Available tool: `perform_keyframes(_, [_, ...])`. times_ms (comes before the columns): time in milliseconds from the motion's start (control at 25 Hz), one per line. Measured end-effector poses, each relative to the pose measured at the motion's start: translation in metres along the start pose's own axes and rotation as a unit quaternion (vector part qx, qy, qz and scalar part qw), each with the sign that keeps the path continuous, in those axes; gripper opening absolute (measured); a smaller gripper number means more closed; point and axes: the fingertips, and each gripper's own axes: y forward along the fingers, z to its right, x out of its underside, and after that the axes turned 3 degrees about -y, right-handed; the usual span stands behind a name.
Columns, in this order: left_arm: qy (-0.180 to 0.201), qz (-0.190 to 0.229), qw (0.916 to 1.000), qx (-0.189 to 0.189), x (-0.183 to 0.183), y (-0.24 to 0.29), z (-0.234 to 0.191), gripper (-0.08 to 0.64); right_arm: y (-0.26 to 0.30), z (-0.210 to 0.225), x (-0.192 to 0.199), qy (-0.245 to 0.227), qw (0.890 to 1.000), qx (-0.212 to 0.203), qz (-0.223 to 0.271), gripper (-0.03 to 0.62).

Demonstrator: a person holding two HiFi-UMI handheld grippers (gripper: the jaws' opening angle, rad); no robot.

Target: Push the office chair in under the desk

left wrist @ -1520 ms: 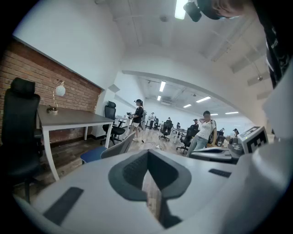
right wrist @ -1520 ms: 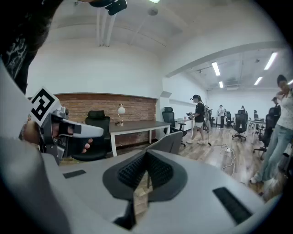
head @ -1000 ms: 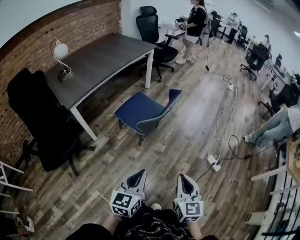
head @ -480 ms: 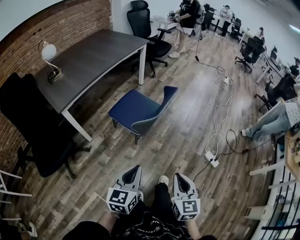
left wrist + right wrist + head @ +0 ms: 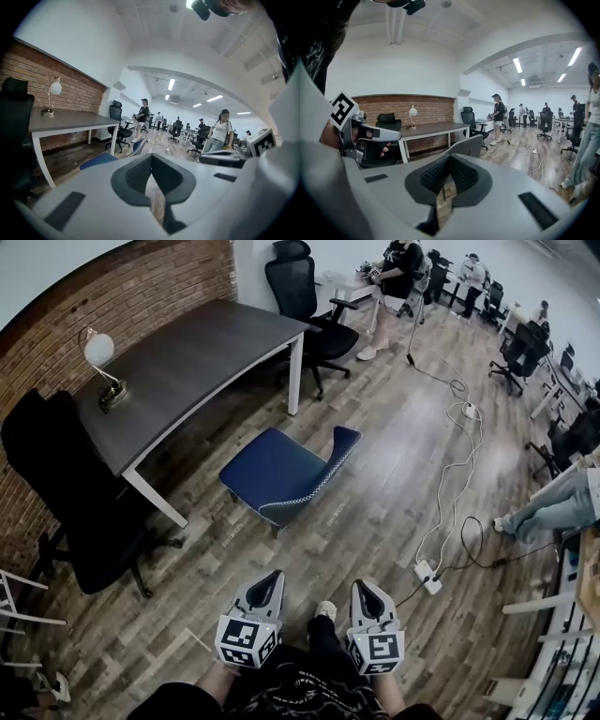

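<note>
Jaws of both the left gripper [image 5: 270, 576] and the right gripper [image 5: 364, 585] were pressed together on nothing. Well ahead of them the blue padded office chair [image 5: 281, 470] stood untouched, clear of the dark-topped white-legged desk [image 5: 197, 367] beyond it to the left. By that layout, the whole push remained to be done.

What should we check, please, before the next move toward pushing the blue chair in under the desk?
1. Left gripper shut and empty: ok.
2. Right gripper shut and empty: ok.
3. Grippers at the blue chair: not ok, it stands apart, ahead of both.
4. Backrest toward the person, seat toward the desk: ok.
5. Power strip off the path: ok, it lies on the floor to the right.
</note>
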Motion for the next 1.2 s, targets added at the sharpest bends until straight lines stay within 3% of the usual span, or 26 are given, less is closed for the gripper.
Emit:
perform_keyframes(800, [-0.008, -0.006, 0.9974, -0.071, -0.006, 0.119, 0.043, 0.008, 0.073, 0.104, -0.006, -0.007, 0.991, -0.135, -0.011, 0.005])
perform_keyframes(1200, [-0.006, -0.011, 0.9948, -0.101, -0.009, 0.146, 0.04, 0.008, 0.093, 0.133, -0.006, -0.012, 0.988, -0.153, -0.017, 0.006])
